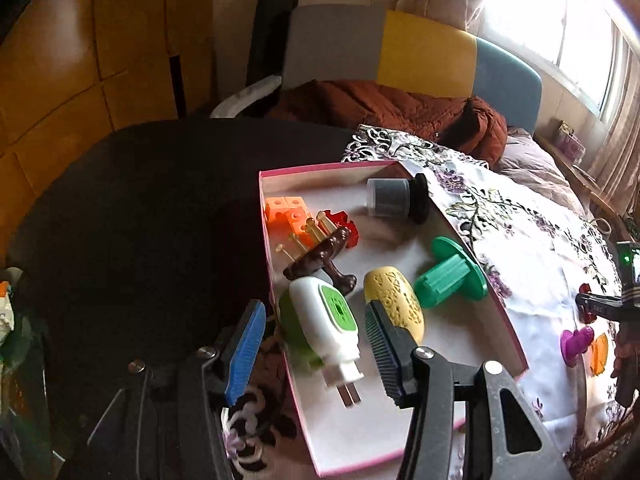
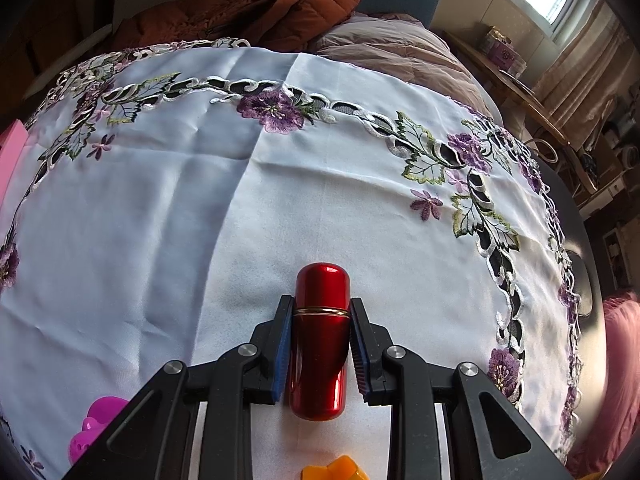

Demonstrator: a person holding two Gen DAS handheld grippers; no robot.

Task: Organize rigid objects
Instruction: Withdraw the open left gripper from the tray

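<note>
— Red metal capsule [image 2: 320, 340] is sitting clamped in the right claw [image 2: 320, 354], lying over the embroidered cloth [image 2: 200, 200]; pink [image 2: 94, 428] and orange [image 2: 340, 470] toys are crowding at seven and six o'clock.

— Left claw [image 1: 316, 344] is hanging apart over the pink-rimmed box [image 1: 460, 344], the white-green plug [image 1: 324, 320] lying between its fingers, the yellow egg [image 1: 394, 304] at one o'clock.

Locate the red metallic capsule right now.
In the right wrist view, the red capsule sits low centre, clamped between the right tool pads above the embroidered tablecloth, with an orange piece just below it.
</note>
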